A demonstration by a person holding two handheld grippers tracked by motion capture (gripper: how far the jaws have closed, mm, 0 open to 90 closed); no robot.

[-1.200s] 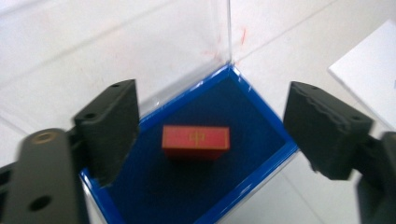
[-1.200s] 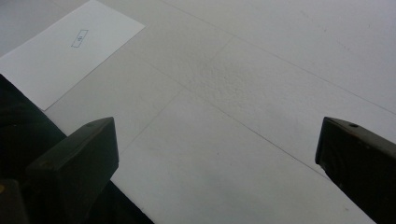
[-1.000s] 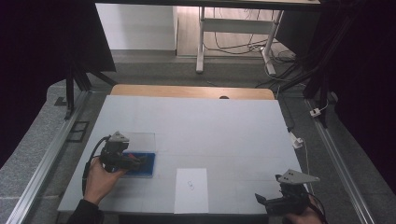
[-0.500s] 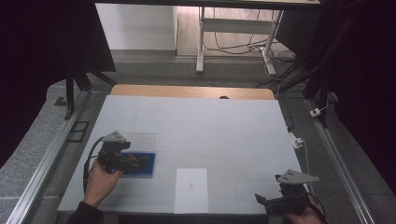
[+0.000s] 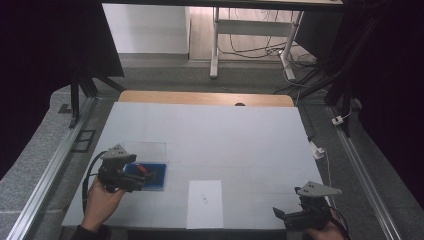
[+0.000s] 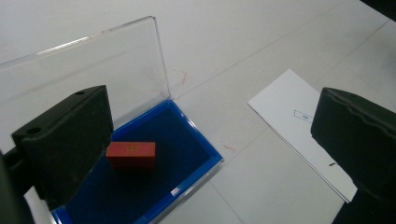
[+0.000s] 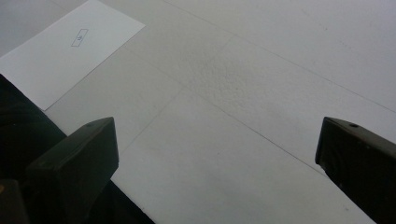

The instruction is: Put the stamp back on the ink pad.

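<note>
A small blue box (image 5: pixel 156 178) stands at the table's left front, its clear lid (image 5: pixel 147 149) raised behind it. A red block (image 6: pixel 130 155) lies loose on the blue lining (image 6: pixel 177 135); from above the red block (image 5: pixel 141 169) is just a speck. My left gripper (image 5: pixel 145 181) hovers at the box's near left side. Its jaws have just been opening and now stand wide and open (image 6: pixel 210 112), with the block low between them beside the left jaw and untouched. My right gripper (image 5: pixel 279 214) rests open (image 7: pixel 217 135) over bare table at the front right.
A white card (image 5: pixel 205 202) with a small printed mark lies at the front centre, between the two grippers, and appears as a white card (image 6: pixel 299 126) and a white card (image 7: pixel 70 51) in the gripper views. The white table sheet (image 5: pixel 215 135) stretches back to a wooden edge (image 5: pixel 205 97).
My left gripper has drawn back a little from the box, toward the near left, and risen slightly. The red block stays in the box. The right gripper has not moved.
</note>
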